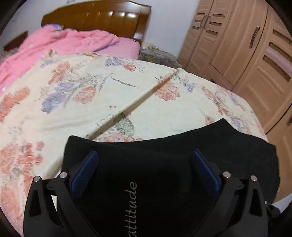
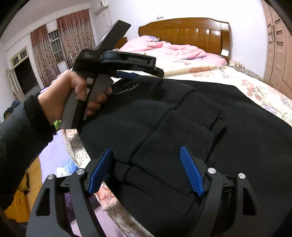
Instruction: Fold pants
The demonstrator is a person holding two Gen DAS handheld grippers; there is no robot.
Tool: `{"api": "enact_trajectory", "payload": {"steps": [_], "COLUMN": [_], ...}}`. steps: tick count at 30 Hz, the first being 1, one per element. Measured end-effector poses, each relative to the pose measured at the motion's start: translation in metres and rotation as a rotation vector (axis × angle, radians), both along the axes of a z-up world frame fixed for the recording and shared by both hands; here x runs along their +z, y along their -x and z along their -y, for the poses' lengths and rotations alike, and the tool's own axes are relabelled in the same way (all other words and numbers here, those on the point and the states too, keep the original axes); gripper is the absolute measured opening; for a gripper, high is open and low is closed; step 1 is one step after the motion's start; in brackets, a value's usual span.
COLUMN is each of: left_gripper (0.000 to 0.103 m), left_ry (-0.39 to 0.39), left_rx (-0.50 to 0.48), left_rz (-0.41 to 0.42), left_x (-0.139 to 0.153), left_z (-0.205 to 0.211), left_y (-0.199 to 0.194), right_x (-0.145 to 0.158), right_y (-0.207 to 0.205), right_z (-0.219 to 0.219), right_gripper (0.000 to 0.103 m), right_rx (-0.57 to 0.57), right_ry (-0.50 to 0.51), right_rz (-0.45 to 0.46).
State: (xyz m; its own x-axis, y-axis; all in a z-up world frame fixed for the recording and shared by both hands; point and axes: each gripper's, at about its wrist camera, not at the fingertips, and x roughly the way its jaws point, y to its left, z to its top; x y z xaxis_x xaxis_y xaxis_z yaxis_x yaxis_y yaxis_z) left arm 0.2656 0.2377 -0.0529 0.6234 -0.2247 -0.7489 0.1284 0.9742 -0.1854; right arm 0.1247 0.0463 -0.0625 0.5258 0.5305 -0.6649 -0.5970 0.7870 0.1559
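Note:
Black pants (image 2: 182, 116) lie folded in layers on the floral bedspread (image 2: 255, 87), with grey lettering near one end. In the left wrist view the pants (image 1: 164, 164) fill the lower frame, lettering between my fingers. My left gripper (image 1: 146, 155) is open, jaws wide, just above the pants. It also shows in the right wrist view (image 2: 127, 74), held by a hand over the pants' far left end. My right gripper (image 2: 146, 155) is open over the near folded cuffs, holding nothing.
A pink quilt (image 1: 63, 43) is bunched at the head of the bed by the wooden headboard (image 1: 102, 16). A wooden wardrobe (image 1: 246, 45) stands to the right of the bed. Curtained windows (image 2: 54, 42) are at the far left.

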Motion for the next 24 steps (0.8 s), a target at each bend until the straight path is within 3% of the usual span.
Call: {"api": "enact_trajectory", "payload": {"steps": [3, 5, 7, 9, 11, 14, 17, 20, 24], "left_gripper": [0.101, 0.101, 0.101, 0.101, 0.101, 0.102, 0.101, 0.101, 0.101], "left_ry": [-0.115, -0.103, -0.114, -0.167, -0.240, -0.144, -0.222, -0.183, -0.255], "left_rx": [0.070, 0.036, 0.021, 0.012, 0.010, 0.063, 0.102, 0.050, -0.053], "left_rz": [0.078, 0.175, 0.227, 0.200, 0.112, 0.093, 0.053, 0.133, 0.226], "left_x": [0.018, 0.032, 0.035, 0.020, -0.009, -0.022, -0.012, 0.008, 0.022], "left_z": [0.012, 0.021, 0.035, 0.047, 0.055, 0.041, 0.048, 0.064, 0.107], "left_y": [0.029, 0.059, 0.087, 0.101, 0.097, 0.094, 0.094, 0.111, 0.127], "right_x": [0.010, 0.017, 0.018, 0.009, -0.002, 0.000, 0.015, 0.025, 0.021], "right_y": [0.000, 0.003, 0.003, 0.001, -0.001, 0.010, 0.026, 0.049, 0.088], "right_z": [0.013, 0.034, 0.057, 0.081, 0.098, 0.118, 0.153, 0.211, 0.283], "right_gripper": [0.075, 0.080, 0.085, 0.087, 0.087, 0.087, 0.087, 0.088, 0.088], "right_rx": [-0.017, -0.069, -0.156, -0.243, -0.276, -0.256, -0.316, -0.433, -0.590], "right_ry": [-0.042, -0.083, -0.058, 0.005, 0.032, -0.006, -0.100, -0.218, -0.384], "right_rz": [-0.032, -0.033, -0.032, -0.065, -0.110, -0.103, -0.088, -0.079, -0.121]}}
